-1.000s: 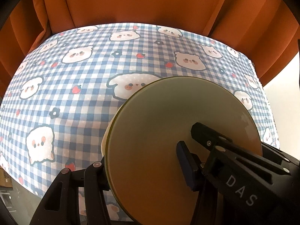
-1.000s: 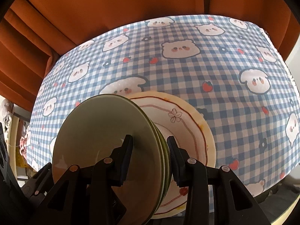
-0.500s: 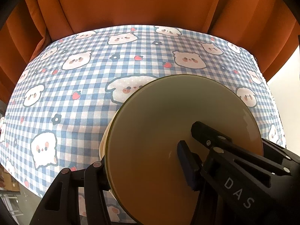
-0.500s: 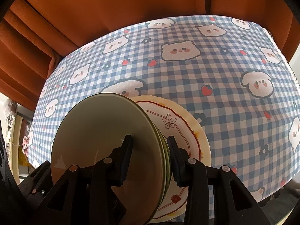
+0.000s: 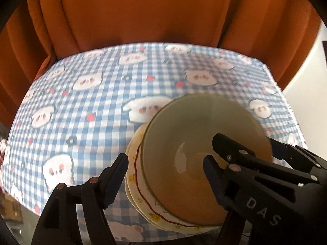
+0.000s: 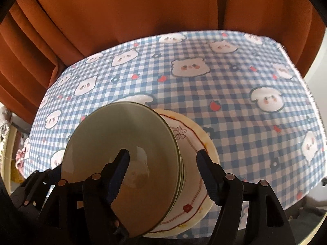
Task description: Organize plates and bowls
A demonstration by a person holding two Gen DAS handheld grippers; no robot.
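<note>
Left gripper (image 5: 165,170): black plastic fingers with ribbed pads, jaws opening, spread to either side of the near rim of the bowl stack; pads clear of it, nothing clamped. Right gripper (image 6: 164,170): same build, jaws opening, one finger over the bowl's inside, the other outside the rim, pads off the ware.

Between the fingers: nested olive-green bowls (image 6: 122,153), glossy, round, thin rims layered closely; the top one shows a smooth glazed hollow (image 5: 206,143) with soft highlights.

Under them: a cream plate (image 6: 192,143), round, with a red line ring and small flower motifs; its edge shows beside the left finger (image 5: 134,163).

Beyond: a tablecloth (image 5: 102,106), woven blue-white gingham printed with bears, strawberries and flowers. Behind it, an orange curtain (image 6: 143,16), heavy vertical folds.
</note>
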